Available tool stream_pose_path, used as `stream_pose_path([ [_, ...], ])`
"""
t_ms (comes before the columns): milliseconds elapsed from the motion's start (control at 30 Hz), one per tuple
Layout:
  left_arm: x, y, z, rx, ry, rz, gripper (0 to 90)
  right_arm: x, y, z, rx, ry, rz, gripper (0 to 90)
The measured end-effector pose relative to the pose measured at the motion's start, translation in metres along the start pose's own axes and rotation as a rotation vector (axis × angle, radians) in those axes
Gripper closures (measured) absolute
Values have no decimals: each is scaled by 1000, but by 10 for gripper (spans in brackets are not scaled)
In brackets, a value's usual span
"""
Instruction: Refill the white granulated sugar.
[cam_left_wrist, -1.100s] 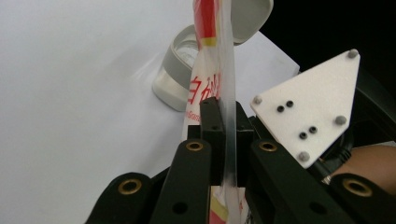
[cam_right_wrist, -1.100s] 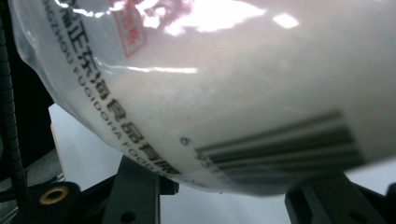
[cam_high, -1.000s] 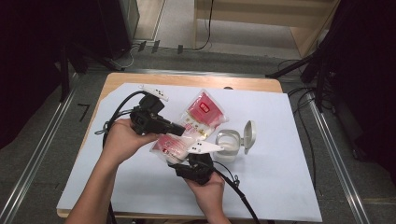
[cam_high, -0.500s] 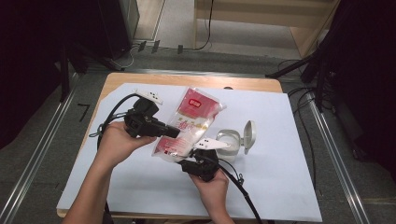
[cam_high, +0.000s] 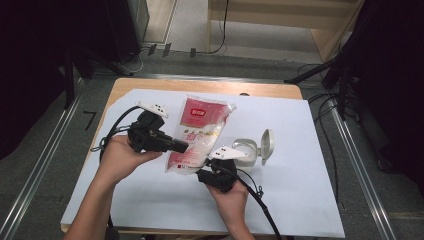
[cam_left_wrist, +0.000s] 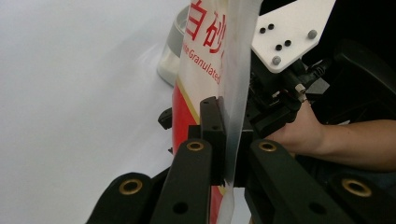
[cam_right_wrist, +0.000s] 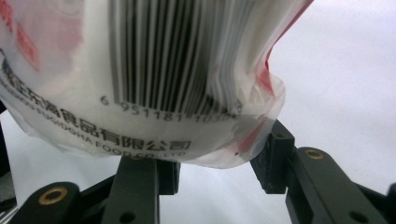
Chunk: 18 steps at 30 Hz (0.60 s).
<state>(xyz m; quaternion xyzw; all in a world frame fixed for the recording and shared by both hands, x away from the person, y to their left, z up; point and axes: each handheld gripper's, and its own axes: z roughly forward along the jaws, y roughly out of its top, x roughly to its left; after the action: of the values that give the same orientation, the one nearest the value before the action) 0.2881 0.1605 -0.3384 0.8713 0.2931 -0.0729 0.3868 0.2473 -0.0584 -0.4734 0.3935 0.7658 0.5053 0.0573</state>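
A red-and-white bag of granulated sugar (cam_high: 199, 131) is held up over the white sheet, its cut corner pointing to the far right. My left gripper (cam_high: 179, 146) is shut on the bag's thin sealed side edge (cam_left_wrist: 232, 140), with the film pinched flat between the pads. My right gripper (cam_high: 212, 169) holds the bag's bottom. In the right gripper view the barcode end of the bag (cam_right_wrist: 154, 79) bulges between the jaws, and the right pad (cam_right_wrist: 273, 156) presses its corner. A clear container (cam_high: 244, 149) with a flipped-up lid (cam_high: 267, 145) stands just right of the bag.
The white sheet (cam_high: 300, 200) covers most of the wooden table (cam_high: 150, 85). Black cables trail from both grippers across the sheet's left and front. Metal rails run along the floor on both sides of the table.
The bag has turned from lying slanted to a more upright stand, its top swinging slightly left. Both hands have stayed nearly in place, each keeping its grip.
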Motion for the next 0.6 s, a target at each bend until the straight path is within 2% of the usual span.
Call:
stream_pose_path([
  [167, 0, 0, -1, -22, 25, 15, 900, 2, 2, 0, 16, -2, -33, 600],
  [300, 0, 0, -5, -46, 30, 5, 900, 2, 5, 0, 38, 26, -42, 609],
  [333, -1, 1, -7, -59, 39, 13, 900, 3, 6, 1, 43, 34, -49, 615],
  [400, -7, 2, -12, -71, 57, 53, 900, 4, 7, 2, 45, 44, -75, 630],
  [467, -9, 4, -17, -86, 67, 57, 900, 5, 9, 2, 58, 35, -110, 636],
  [533, -9, 3, -20, -99, 82, 60, 900, 5, 11, 0, 55, 57, -103, 636],
  [600, -8, 2, -22, -106, 102, 47, 900, 2, 14, -1, 60, 81, -96, 635],
])
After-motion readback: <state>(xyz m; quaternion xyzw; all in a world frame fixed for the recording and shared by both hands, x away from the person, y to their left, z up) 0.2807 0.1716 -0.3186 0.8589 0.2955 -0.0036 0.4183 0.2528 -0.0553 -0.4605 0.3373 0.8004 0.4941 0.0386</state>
